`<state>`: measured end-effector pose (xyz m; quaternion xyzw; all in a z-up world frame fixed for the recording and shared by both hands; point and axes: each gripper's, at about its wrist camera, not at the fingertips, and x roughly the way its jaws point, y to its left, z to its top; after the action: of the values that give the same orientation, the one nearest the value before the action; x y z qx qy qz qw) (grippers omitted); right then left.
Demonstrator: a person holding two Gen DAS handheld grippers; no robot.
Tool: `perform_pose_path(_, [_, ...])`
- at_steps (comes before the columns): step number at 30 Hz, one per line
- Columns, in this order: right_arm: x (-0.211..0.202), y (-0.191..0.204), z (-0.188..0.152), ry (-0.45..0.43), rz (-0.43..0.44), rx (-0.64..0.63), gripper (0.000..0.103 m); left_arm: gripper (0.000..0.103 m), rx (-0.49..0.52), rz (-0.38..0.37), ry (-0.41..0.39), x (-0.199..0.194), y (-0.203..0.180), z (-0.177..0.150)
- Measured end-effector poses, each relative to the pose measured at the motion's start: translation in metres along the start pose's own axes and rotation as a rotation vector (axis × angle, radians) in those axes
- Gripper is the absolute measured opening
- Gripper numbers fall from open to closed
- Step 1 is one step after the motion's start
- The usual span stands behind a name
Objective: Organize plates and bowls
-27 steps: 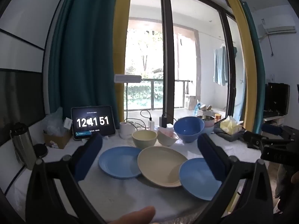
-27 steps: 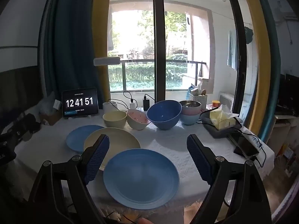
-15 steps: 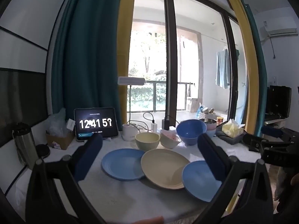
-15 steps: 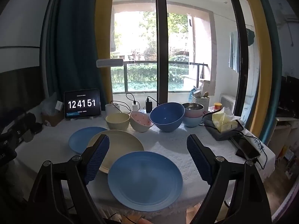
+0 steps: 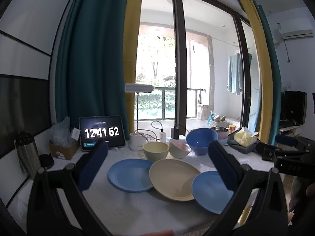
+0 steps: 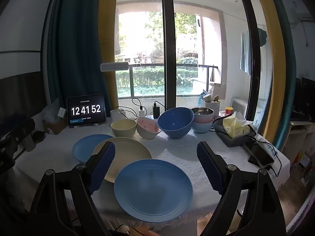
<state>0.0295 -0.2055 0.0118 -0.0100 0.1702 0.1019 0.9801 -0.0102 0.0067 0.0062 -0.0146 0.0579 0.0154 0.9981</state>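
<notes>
Three plates lie on the white tablecloth: a blue plate (image 5: 130,175) at the left, a cream plate (image 5: 173,179) overlapping it, and a second blue plate (image 6: 153,189) nearest the front edge. Behind them stand a cream bowl (image 6: 123,127), a pink-lined bowl (image 6: 148,129) and a big blue bowl (image 6: 175,122) tilted against a stack of small bowls (image 6: 202,120). My left gripper (image 5: 157,146) hovers open, short of the plates. My right gripper (image 6: 155,147) is open above the near blue plate, with nothing between its fingers.
A tablet clock (image 6: 86,110), a white lamp base (image 5: 135,141) with chargers, a steel flask (image 5: 25,153) and a cardboard box (image 5: 63,149) line the back and left. A tissue box (image 6: 235,124) and a phone (image 6: 259,154) sit at the right, near the table edge.
Both grippers stay open and have barely moved. A fingertip at the bottom edge of the left wrist view has slipped almost out of sight.
</notes>
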Motion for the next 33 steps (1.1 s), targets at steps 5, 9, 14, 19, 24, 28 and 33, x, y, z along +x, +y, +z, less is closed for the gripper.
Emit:
perform_pose_path(5, [0.0005,0.0009,-0.0005,0.004,0.001,0.001,0.088,0.103,0.0,0.0,0.001,0.0006,0.0003,0.0004])
perform_pose_path(9, [0.002,0.0012,0.0003,0.01,0.0,0.002,0.088,0.103,0.0,0.002,0.001,0.0005,0.0004,0.0007])
perform_pose_path(14, [0.0021,0.0032,0.0002,0.012,0.003,0.0,0.088,0.103,-0.004,0.006,0.001,0.0001,0.003,0.0006])
perform_pose_path(19, [0.0029,0.0045,-0.0002,0.014,0.005,-0.003,0.088,0.103,-0.004,0.004,0.002,0.0003,0.0038,0.0008])
perform_pose_path(24, [0.003,0.0051,-0.0004,0.012,0.004,-0.004,0.088,0.103,-0.005,0.007,0.001,0.0001,0.0041,0.0003])
perform_pose_path(28, [0.0028,0.0059,-0.0009,0.012,0.006,-0.005,0.088,0.103,-0.011,0.018,0.002,-0.0007,0.0065,0.0004])
perform_pose_path(33, [0.0026,0.007,-0.0014,0.015,0.009,-0.006,0.088,0.103,-0.016,0.027,0.004,-0.0011,0.0081,-0.001])
